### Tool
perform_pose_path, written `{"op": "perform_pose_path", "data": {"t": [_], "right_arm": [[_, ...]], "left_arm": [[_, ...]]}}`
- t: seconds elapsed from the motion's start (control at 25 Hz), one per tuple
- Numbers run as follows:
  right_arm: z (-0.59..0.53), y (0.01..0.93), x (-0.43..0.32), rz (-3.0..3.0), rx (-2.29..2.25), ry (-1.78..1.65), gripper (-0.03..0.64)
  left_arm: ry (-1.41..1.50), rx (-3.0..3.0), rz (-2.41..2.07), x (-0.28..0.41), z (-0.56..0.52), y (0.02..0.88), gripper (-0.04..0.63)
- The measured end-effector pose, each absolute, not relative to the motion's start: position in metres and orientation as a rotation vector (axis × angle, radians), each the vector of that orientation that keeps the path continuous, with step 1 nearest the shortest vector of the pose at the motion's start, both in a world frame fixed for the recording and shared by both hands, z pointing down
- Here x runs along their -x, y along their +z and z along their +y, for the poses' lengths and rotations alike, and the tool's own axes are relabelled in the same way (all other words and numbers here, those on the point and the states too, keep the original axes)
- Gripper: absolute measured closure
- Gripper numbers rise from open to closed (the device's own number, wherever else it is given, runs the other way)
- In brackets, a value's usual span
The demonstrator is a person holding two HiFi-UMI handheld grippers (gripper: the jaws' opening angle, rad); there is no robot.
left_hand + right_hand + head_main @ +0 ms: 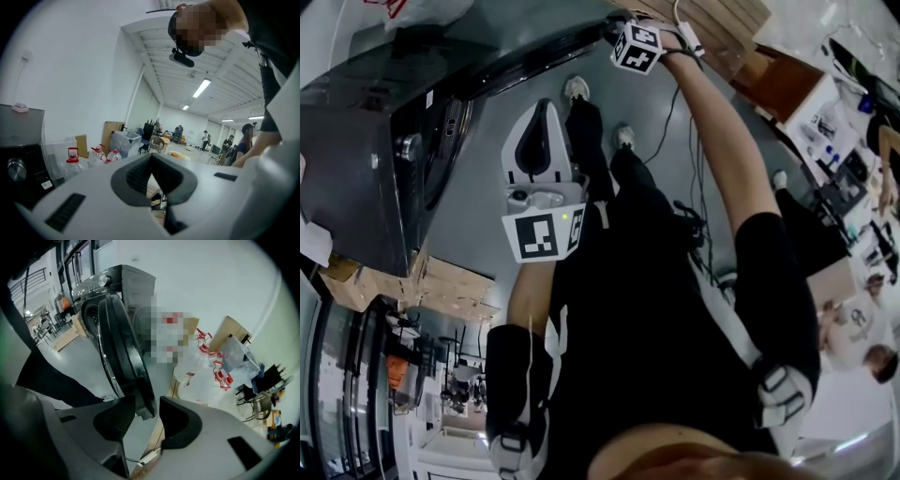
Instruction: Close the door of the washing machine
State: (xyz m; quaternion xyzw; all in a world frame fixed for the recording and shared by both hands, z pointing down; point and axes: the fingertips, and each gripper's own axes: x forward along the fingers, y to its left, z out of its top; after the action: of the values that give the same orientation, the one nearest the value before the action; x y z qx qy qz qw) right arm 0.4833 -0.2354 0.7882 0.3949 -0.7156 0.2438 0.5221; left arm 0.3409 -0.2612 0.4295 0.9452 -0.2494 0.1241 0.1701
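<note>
Your own dark-clothed torso [666, 309] sat nearest the head camera, filling the lower part of that view, and just past it your left gripper [546, 108] pointed down over the grey floor [478, 234], close to your shoes [576, 89]. Looking along that claw from its own camera, you had its 2 dark pads [133, 176] pressed together at the tips, with only a thin wedge of gap below them and nothing caught there; it held and touched nothing. Your right arm reached up and away from you, and the marker cube [637, 47] on your right gripper [147, 400] showed at the top of the head view. In the right gripper view, that claw was parted by a moderate gap, and the outer rim of the door [123, 348] stood between the 2 jaws. The rim lay right against the left-hand pad [117, 416], while a clear strip of floor showed between it and the right-hand pad [180, 420], so you had the claw around the door edge, not clamped on it. The door itself stood swung well out from the dark washing machine [356, 159], with the round drum opening [91, 317] exposed behind it. Clear jugs [213, 369] with red caps stood on the floor beyond the door, well apart from your claw.
</note>
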Motion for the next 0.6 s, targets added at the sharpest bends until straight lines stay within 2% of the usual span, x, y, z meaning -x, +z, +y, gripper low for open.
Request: {"op": "perform_pose_path", "data": {"t": [0.24, 0.4, 0.44, 0.6], "right_arm": [[-0.242, 0.8, -0.479, -1.71, -0.906, 0.518, 0.473], [-0.243, 0.802, -0.478, -1.707, -0.896, 0.475, 0.496], [-0.244, 0.802, -0.479, -1.702, -0.899, 0.46, 0.522], [-0.241, 0.802, -0.479, -1.694, -0.884, 0.442, 0.529]], "left_arm": [[0.368, -2.668, -0.71, -0.335, -0.26, 0.438, 0.589], [0.373, -2.67, -0.703, -0.331, -0.255, 0.439, 0.589], [0.373, -2.67, -0.703, -0.33, -0.254, 0.439, 0.589], [0.368, -2.668, -0.707, -0.327, -0.252, 0.439, 0.589]]}}
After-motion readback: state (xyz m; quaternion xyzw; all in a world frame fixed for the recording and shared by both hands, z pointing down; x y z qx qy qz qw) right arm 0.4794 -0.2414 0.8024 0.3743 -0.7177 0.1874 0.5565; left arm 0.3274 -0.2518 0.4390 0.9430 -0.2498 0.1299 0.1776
